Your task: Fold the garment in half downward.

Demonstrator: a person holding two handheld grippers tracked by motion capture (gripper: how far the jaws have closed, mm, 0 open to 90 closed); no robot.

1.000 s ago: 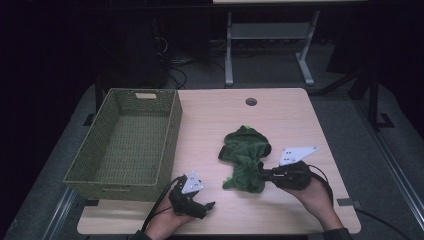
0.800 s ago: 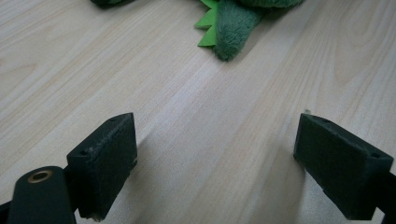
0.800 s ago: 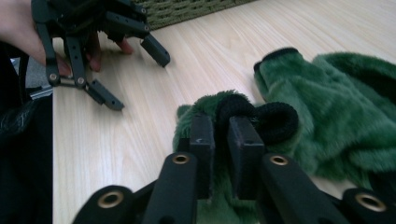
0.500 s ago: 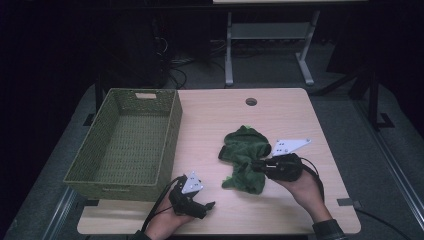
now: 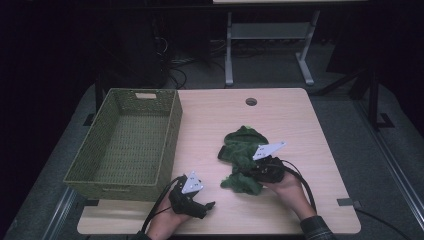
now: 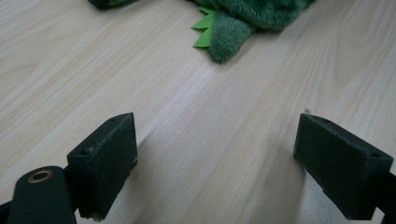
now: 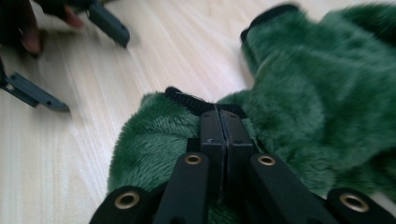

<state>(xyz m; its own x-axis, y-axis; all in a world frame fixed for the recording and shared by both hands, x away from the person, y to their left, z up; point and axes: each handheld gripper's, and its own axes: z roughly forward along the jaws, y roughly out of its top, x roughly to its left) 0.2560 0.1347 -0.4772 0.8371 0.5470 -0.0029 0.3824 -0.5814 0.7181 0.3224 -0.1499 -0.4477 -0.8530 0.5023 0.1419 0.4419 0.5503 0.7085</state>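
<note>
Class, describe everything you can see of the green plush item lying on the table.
The green plush item is soft, furry, dark green fabric, crumpled in a heap on the wooden table, right of the woven basket. It has black ribbed trim at an edge and bright green felt spikes along one narrow part. The right gripper is shut on its near edge beside the trim. The left gripper stands open, apart from it.

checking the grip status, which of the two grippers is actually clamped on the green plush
The right gripper: its jaws are pressed together on the green plush. The left gripper has jaws spread wide over bare table, short of the plush.
</note>
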